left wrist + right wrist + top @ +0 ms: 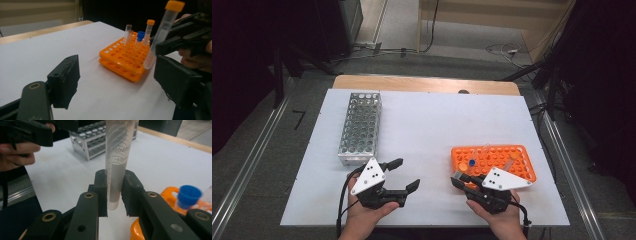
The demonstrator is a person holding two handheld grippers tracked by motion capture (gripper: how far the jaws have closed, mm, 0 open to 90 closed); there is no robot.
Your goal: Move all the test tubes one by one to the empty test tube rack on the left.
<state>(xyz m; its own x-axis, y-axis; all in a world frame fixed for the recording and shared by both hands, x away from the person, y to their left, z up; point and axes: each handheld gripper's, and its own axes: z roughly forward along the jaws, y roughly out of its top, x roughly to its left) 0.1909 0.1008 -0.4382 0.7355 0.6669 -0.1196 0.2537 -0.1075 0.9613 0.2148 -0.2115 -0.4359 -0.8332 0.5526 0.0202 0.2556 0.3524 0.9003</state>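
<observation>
A person sat at a white table (427,125) holding a black two-jaw gripper in each hand. The right gripper (114,192) was clamped on a clear test tube (117,157) near its rounded bottom end, the two pads pressing its sides. Seen from the left gripper view, this tube (160,35) had an orange cap, leaned slightly, and hung in the air just beside the near edge of the orange rack (125,62).

The orange rack (492,160) lay on the table directly ahead of the right gripper (460,181). It held a blue-capped tube (139,41), an orange-capped tube (148,31) and two uncapped clear tubes (128,35).

The left gripper (404,175) was well to the left of the orange rack, its jaws spread apart with nothing between them. A metal rack (360,127) stood farther left of the orange rack.
</observation>
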